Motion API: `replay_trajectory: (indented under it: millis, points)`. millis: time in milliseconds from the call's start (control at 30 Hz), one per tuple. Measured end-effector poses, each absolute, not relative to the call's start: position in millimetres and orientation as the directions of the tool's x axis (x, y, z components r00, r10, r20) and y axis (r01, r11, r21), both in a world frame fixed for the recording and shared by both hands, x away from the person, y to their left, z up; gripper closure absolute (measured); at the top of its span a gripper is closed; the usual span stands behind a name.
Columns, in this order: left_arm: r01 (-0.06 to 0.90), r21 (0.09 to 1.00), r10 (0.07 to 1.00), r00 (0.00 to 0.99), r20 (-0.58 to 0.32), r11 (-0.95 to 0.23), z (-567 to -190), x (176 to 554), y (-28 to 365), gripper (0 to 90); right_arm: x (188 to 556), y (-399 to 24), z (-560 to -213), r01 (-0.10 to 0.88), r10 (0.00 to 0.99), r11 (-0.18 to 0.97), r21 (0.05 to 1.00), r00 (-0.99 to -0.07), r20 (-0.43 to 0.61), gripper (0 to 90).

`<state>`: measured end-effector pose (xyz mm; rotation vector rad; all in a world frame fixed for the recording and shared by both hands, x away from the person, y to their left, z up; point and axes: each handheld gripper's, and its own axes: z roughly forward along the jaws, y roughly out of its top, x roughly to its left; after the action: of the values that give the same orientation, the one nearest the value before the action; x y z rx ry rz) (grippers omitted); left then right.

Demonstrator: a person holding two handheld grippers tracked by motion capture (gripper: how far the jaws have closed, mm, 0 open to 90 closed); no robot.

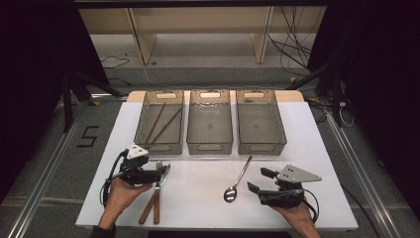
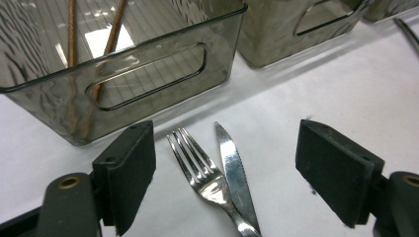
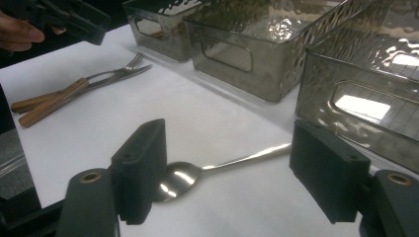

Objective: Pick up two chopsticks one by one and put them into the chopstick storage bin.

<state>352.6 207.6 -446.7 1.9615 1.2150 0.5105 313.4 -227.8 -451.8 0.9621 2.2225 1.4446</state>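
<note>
polished steel and brown wood make up what we are after: a fork (image 2: 197, 163) and a knife (image 2: 234, 173) lying side by side, touching, on the white tabletop (image 1: 198, 198), just at six o'clock of the left bin (image 1: 158, 121). the left tongs (image 2: 225, 175) stand wide open with both steel heads between the pads, pressing on nothing. the right tongs (image 3: 227, 173) are also open, straddling the spoon (image 3: 197, 173) without gripping it; that spoon lies at six o'clock of the right bin (image 1: 260, 121).

we judge all three pieces light, stiff and slippery on the bare metal, and they lie flat, so a pinch across the thin steel may slide. the wooden handles (image 1: 152, 207) should give surer hold for the pair; the spoon's slim stem is likely the best place to take it.

the left gripper view gives us the knife's serrated edge and the fork's tines, plus two chopsticks (image 2: 94, 54) inside the bin. the high view gives the three bins in a row and the handles at six o'clock of the heads.
</note>
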Motion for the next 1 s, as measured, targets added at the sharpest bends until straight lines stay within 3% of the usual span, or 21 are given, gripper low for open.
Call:
replay_trajectory:
  millis: [267,1000]
  points:
    - [0.523,0.830,0.881,0.465,-0.086,-0.195,-455,338,217,22.7,338,-214,-455,0.412,0.707,0.307,0.858,-0.702,0.084,43.5]
    - [0.469,0.872,0.865,0.488,-0.122,-0.142,-468,319,219,20.6,382,-196,-465,0.443,0.717,0.356,0.823,-0.694,0.064,78.1]
